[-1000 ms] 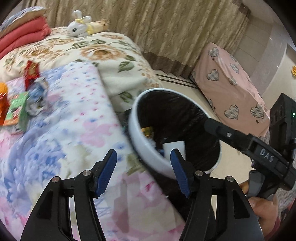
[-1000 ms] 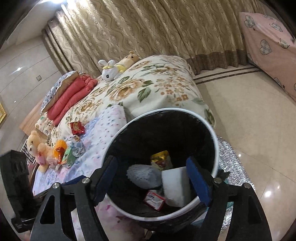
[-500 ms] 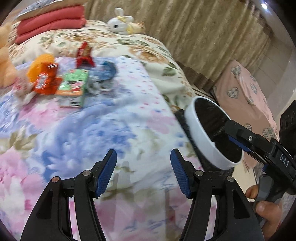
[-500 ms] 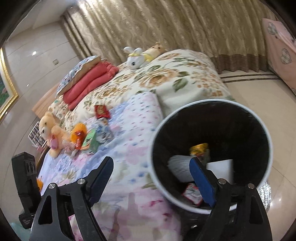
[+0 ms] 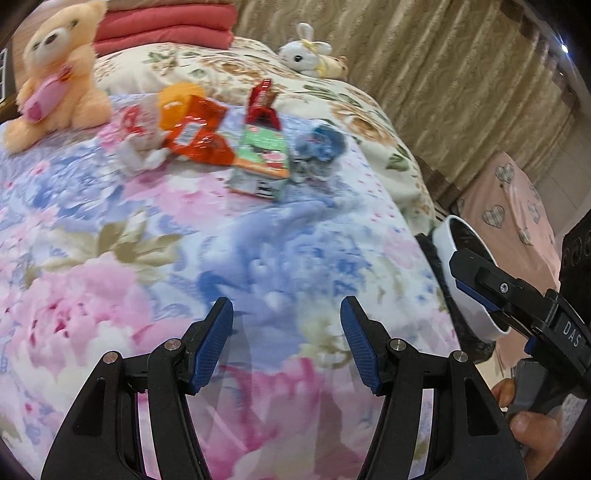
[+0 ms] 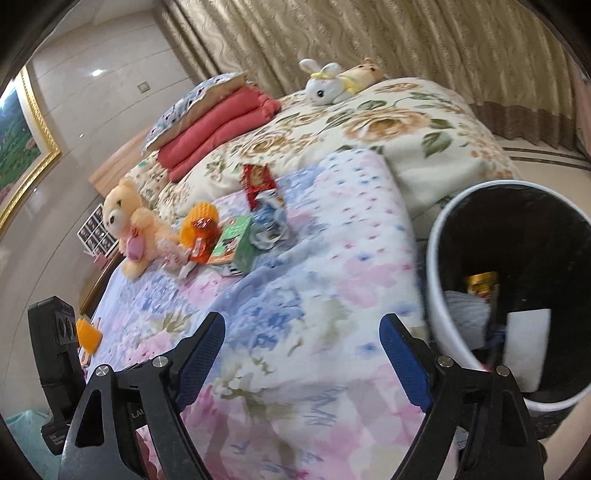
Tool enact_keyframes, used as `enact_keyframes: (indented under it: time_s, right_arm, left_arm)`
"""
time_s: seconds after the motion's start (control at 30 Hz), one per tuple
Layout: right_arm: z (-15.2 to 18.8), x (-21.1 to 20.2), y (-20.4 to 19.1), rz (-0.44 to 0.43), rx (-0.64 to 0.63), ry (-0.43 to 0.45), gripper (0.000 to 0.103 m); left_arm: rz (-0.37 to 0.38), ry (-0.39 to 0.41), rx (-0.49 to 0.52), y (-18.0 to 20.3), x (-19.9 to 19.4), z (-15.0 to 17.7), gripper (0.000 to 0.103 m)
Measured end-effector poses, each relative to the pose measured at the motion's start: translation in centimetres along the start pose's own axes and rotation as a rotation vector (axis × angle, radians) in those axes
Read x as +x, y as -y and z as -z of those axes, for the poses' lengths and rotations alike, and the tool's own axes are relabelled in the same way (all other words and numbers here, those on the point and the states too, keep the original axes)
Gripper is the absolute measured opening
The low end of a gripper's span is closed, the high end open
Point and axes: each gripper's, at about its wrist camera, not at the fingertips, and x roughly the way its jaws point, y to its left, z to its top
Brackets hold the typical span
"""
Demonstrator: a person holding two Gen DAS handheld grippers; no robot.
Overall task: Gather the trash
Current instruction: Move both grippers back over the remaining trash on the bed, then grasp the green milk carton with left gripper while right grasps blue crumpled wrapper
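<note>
- On the pastel floral blanket (image 5: 155,280) that covers the near half of the bed, the trash lies in a loose cluster well ahead of both grippers: a green carton (image 5: 263,162) lying on its side, an orange-red snack wrapper (image 5: 195,134) to its left, a red packet (image 5: 261,100) standing up behind it, a crumpled blue-and-silver wrapper (image 5: 317,146) touching its right side, and a small white-and-red scrap (image 5: 135,138) at the far left.
- The trash bin (image 6: 436,266), white-rimmed with a black liner, stands on the floor just beside the bed's edge; inside it show a yellow packet (image 6: 482,282), a grey wad (image 6: 467,314) and a white block (image 6: 526,347).
- The left gripper (image 5: 287,339) hovers above the blanket, its blue pads (image 5: 214,345) partly apart with nothing between them.
- The right gripper (image 6: 303,360) is over the blanket's edge next to the bin, jaws spread wide and empty; a hand (image 5: 535,435) holds its handle at the lower right of the left view.
- A peach teddy bear (image 5: 55,74) sits left of the cluster.
- A white bunny toy (image 6: 327,83) lies on the cream rose-print quilt (image 6: 388,125) beyond, near folded red bedding (image 6: 218,127).
- Beige curtains (image 6: 369,33) hang behind the bed.
</note>
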Motion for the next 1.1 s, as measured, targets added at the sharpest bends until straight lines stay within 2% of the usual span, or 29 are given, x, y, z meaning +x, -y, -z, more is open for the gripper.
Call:
enact_keyframes:
  time_s: [0.47, 0.9, 1.03, 1.1]
  right_arm:
    - [0.0, 3.4, -1.8, -0.019, -0.019, -0.042, 0.087]
    - [-3.7, 6.8, -1.0, -0.012, -0.007, -0.008, 0.086]
    - [-4.8, 8.6, -0.6, -0.024, 0.006, -0.024, 0.067]
    - [-5.5, 9.6, -0.1, -0.049, 0.035, -0.036, 0.062]
  left_arm:
    - [-0.054, 0.007, -0.053, -3.3, 0.3, -0.7, 0.062]
    - [-0.065, 0.014, -0.001, -2.3, 2.3, -4.0, 0.063]
    - [-0.066, 0.007, 0.015, -1.8, 3.4, -5.2, 0.063]
    - [-0.067, 0.004, 0.028, -1.4, 4.1, -5.9, 0.063]
